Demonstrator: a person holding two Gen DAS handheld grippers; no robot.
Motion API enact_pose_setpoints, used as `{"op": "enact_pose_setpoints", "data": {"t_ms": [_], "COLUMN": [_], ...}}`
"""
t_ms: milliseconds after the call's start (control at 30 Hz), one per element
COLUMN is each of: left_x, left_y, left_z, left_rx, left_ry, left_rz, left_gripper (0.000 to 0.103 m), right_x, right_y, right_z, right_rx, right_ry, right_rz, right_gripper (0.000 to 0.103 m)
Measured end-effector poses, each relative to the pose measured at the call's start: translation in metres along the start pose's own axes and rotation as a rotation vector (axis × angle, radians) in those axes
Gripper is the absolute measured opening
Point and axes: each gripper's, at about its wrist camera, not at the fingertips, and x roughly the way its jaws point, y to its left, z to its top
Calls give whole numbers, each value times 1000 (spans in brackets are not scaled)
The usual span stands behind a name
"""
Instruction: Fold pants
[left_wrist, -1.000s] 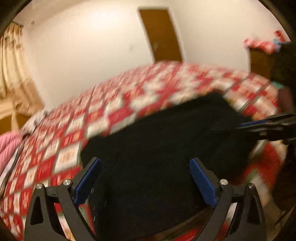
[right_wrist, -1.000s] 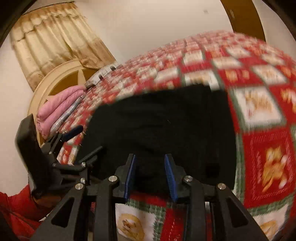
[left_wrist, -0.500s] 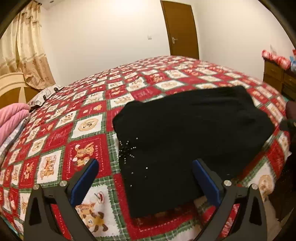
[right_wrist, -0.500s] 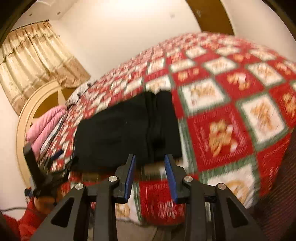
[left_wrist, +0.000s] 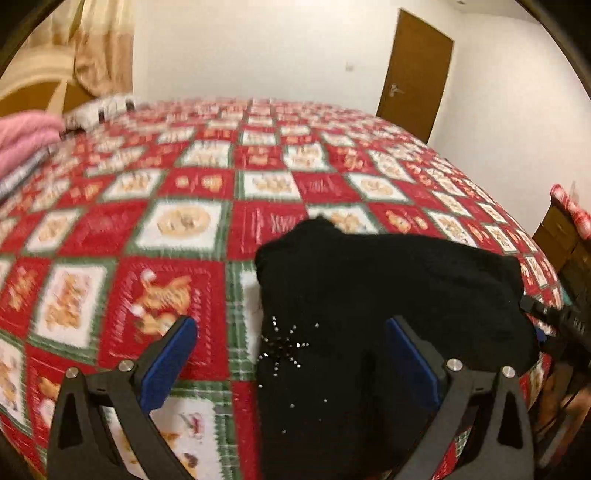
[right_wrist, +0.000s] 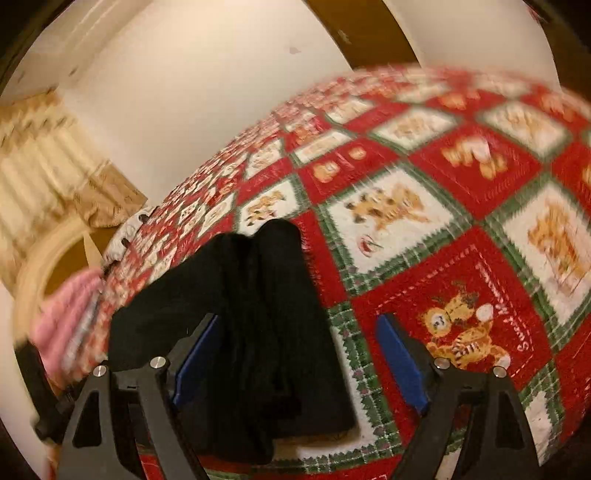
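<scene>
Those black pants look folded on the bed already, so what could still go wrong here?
The black pants lie near the edge of the bed; a nudge might slide them off. Both the left gripper and right gripper are open above them, so a finger could snag a layer and undo the fold. The blurred pictures suggest fast motion, which adds risk.

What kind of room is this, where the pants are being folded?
Most likely a home bedroom. The black pants lie on a wide bed under a red patchwork quilt, with a rounded headboard, beige curtains and a wooden door.
</scene>
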Motion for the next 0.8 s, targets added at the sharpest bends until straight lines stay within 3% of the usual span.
{"op": "enact_pose_setpoints", "data": {"t_ms": [100,233,400,500,567,800], "left_x": [19,23,22,20,20,21], "left_y": [1,-15,-15,-16,-16,-17], "left_z": [-5,-8,-9,-11,-11,-11], "left_rx": [-34,41,25,21,23,22], "left_ry": [48,39,44,42,39,37], "left_rz": [-11,65,77,86,89,101], "left_gripper": [103,103,103,103,103,103], "right_x": [2,2,4,2,1,1], "right_y": [11,20,31,34,37,42], "right_z": [-5,-14,-18,-18,-20,-22], "right_rx": [-59,-76,-129,-141,-158,-182], "right_ry": [21,27,23,29,32,24], "right_rz": [-30,-21,-48,-39,-15,-25], "right_gripper": [88,88,87,77,63,59]}}
